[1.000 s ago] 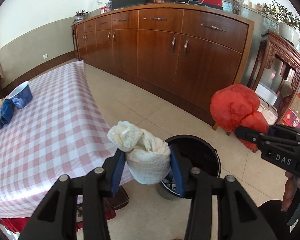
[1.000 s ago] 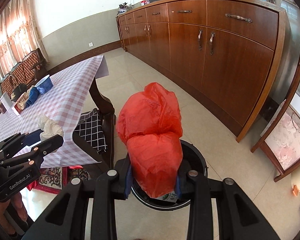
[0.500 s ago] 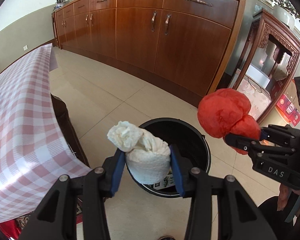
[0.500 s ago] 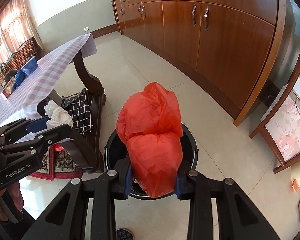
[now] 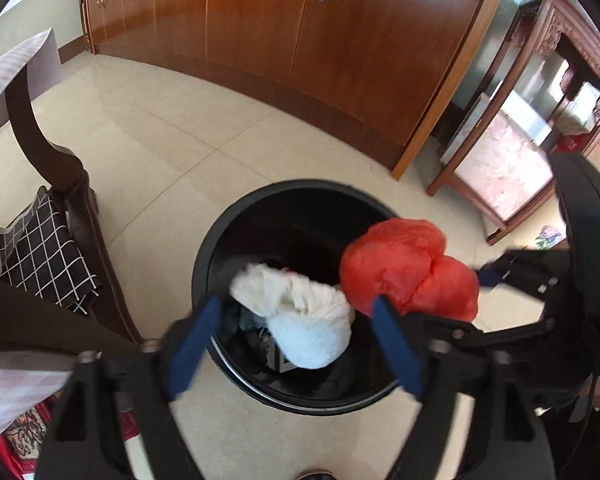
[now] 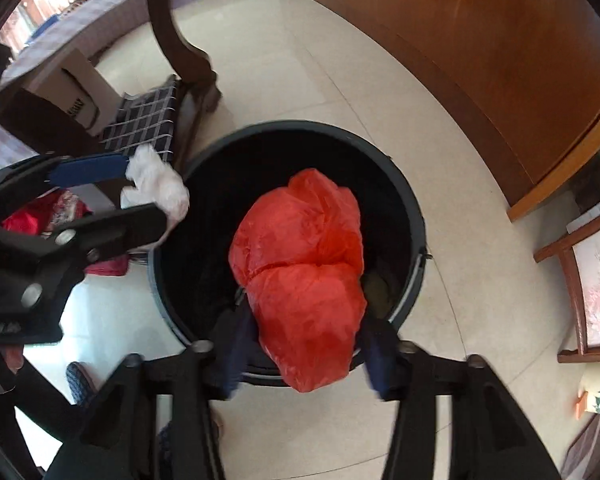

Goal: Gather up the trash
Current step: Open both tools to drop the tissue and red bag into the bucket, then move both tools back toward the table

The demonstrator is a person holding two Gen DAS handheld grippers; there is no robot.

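Note:
A round black bin stands on the tiled floor right below both grippers. In the left wrist view my left gripper has its jaws opening; the white paper wad hangs loose between the blue pads over the bin's mouth, with a gap on each side. A crumpled red plastic bag sits between the parting jaws of my right gripper, above the bin, and the pads no longer squeeze it. The red bag shows beside the wad, and the white wad appears at the bin's left rim.
A long wooden sideboard runs along the back, with a carved wooden stand to the right. Left of the bin are a dark table leg, a chair with a checked cushion and a cardboard box. Some rubbish lies inside the bin.
Both grippers have sunk and tilted down over the bin. Their jaws, shut on the wad and the red bag before, have spread apart and let go of them.

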